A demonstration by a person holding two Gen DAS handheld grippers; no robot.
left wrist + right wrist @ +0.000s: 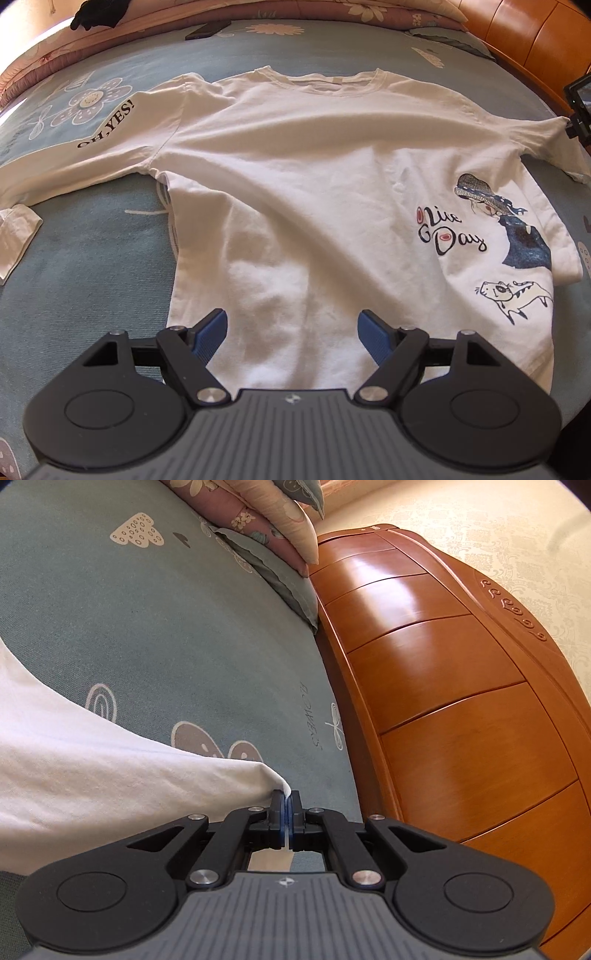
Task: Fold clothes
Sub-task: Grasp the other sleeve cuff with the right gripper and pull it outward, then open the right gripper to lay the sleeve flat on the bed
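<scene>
The white T-shirt (295, 192) lies spread on the bed (92, 258), front side up, its collar toward the pillows (388, 14) and its hem toward me. The body is open in full width and I see no fold in it. The sleeve with the words "OH, YES!" stretches away from the collar to one side and lies flat. The other sleeve is pulled out to the opposite side, toward the wooden headboard (461, 701).

The left tool (291, 332) hangs over the hem with its two blue fingers wide apart, and nothing is between them. The right tool (286, 805) is clenched on the tip of white cloth, which rises from the bed sheet into the closed fingers; I judge this is the end of the stretched sleeve.

So the shirt is laid out but not folded in any part that I can see. The sleeves, the sides and the length all remain to be folded. A small white piece of cloth (14, 240) lies beyond the lettered sleeve; I cannot tell what it is.
</scene>
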